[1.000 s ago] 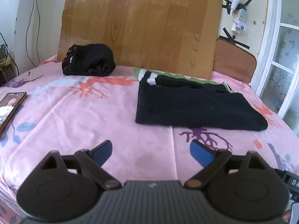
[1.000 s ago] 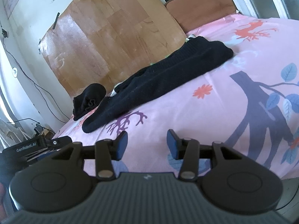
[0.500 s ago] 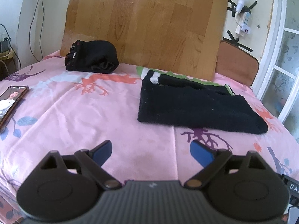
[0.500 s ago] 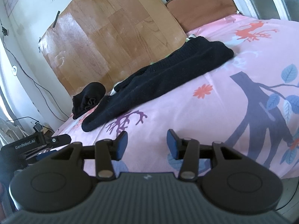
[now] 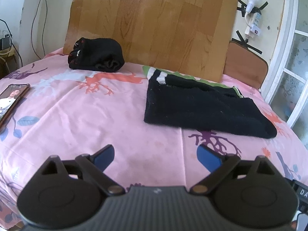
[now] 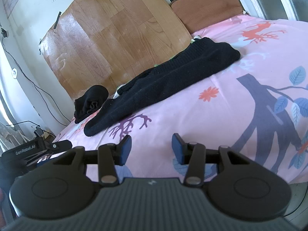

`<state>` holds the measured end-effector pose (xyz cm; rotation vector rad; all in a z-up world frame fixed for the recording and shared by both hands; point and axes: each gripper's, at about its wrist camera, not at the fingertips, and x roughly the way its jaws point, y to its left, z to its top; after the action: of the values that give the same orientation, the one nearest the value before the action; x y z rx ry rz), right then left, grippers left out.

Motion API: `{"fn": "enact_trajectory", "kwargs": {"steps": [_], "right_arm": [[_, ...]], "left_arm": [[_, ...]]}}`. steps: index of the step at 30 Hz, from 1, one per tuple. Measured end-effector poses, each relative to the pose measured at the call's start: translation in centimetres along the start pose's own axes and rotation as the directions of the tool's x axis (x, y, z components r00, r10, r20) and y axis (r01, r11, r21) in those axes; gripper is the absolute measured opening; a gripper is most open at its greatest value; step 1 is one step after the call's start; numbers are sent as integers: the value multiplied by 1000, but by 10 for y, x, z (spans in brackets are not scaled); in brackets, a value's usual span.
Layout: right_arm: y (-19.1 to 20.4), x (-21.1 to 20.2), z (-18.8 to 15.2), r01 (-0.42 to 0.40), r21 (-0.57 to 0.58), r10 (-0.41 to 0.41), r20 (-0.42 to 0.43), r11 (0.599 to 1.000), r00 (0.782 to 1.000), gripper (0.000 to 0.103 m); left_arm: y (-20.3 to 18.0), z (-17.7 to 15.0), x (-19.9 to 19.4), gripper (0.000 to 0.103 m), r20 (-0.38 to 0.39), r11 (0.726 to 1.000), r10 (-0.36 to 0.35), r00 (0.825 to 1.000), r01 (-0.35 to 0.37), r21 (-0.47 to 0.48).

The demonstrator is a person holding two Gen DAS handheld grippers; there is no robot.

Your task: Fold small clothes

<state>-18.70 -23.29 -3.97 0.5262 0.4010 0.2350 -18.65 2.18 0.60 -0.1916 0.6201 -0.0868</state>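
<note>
A black knitted garment [image 5: 200, 107] lies folded flat on the pink bed sheet [image 5: 100, 115], with a green and white striped edge showing at its far side. The same black garment [image 6: 163, 80] stretches across the right wrist view. A second black garment [image 5: 96, 57] sits bundled at the head of the bed, near the wooden board; it appears as a small black bundle [image 6: 90, 102] in the right wrist view. My left gripper [image 5: 156, 154] hovers open over bare sheet, short of the folded garment. My right gripper [image 6: 152, 146] is open too, with nothing between its fingers.
A phone [image 5: 11, 100] with a lit screen lies at the bed's left edge. A wooden board [image 5: 154, 25] leans against the wall behind the bed, with a brown cushion [image 5: 246, 63] beside it. A white window frame [image 5: 284, 57] stands to the right. The other gripper's body [image 6: 28, 152] shows at lower left.
The left wrist view has tilted slightly, so the bed and garments sit a little lower and straighter in frame. Both grippers stay open and the garments have not moved.
</note>
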Motion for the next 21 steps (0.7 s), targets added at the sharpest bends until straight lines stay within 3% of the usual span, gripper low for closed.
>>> {"fn": "enact_trajectory", "kwargs": {"steps": [21], "right_arm": [[-2, -1, 0, -5, 7, 5, -3, 1000, 1000, 50]], "left_arm": [[-7, 1, 2, 96, -13, 1000, -14, 1000, 14, 14]]}}
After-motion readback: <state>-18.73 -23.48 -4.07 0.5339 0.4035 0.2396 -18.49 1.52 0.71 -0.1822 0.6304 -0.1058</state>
